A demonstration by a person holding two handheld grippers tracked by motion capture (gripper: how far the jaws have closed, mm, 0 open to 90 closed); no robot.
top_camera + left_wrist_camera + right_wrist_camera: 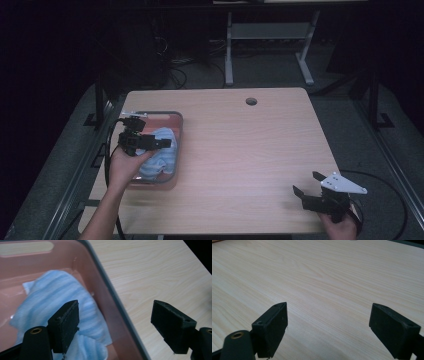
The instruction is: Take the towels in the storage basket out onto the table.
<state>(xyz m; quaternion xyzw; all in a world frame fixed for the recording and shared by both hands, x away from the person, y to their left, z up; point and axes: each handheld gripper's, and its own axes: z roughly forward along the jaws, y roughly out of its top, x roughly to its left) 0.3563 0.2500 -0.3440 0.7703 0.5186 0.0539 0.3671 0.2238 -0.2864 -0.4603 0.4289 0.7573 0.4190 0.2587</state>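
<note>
Your left gripper hovers over the pink basin at the table's left side, jaws spread wide and holding nothing; the light blue striped towel lies crumpled inside the basin, just below. In the left gripper view one jaw sits over the towel while the other hangs outside, past the basin's grey rim. Close from here and you risk pinching the wall instead of cloth, or dragging the light basin along and tipping it. Your right gripper, also wide open and empty, waits near the front right corner, too far off to steady anything. The basin's near end is hidden behind your left hand, and the towel's folds blur together, so no free edge is clear
</note>
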